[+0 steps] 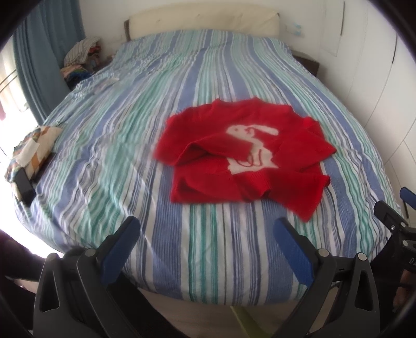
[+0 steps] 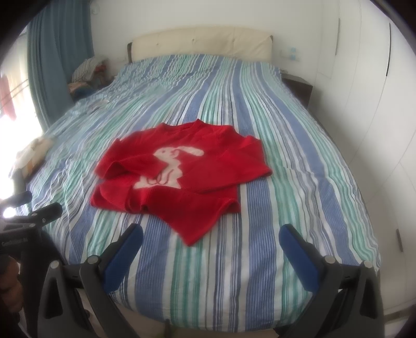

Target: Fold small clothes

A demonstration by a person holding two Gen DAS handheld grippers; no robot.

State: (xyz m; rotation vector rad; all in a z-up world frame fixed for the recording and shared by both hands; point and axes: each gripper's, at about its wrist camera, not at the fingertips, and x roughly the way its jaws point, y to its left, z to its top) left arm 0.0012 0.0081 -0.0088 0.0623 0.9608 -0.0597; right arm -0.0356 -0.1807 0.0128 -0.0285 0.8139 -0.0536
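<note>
The left gripper [image 1: 208, 228] stands wide open with nothing between its blue-padded fingers [image 1: 122, 244], held above the near edge of the bed [image 1: 109, 145]. The right gripper [image 2: 210, 234] is likewise spread wide and empty, its blue pads [image 2: 299, 249] hovering over the same foot end of the bed. Each gripper shows at the edge of the other's view: the right one at the far right of the left wrist view, the left one at the far left of the right wrist view.

Just beyond both grippers lies a small red sweater [image 1: 241, 156] with a white rabbit figure [image 1: 249, 145] on its front. It rests front-up on the striped bedcover, roughly in the middle of the bed's width and nearer the foot than the head. One sleeve [image 1: 215, 148] is folded across the chest and partly covers the rabbit; the other sleeve [image 1: 306, 202] trails down toward the grippers past the hem. Neither gripper touches the garment.

The bedcover carries blue, green and white stripes running the bed's length. At the bed's left edge sits a patterned cushion [image 1: 33, 148]. At the head is a cream headboard [image 1: 205, 20], and beside it on the left a pile of clothes [image 1: 80, 49] in front of a blue curtain [image 1: 39, 59]. White wardrobe doors [image 2: 377, 104] line the right side of the room.
</note>
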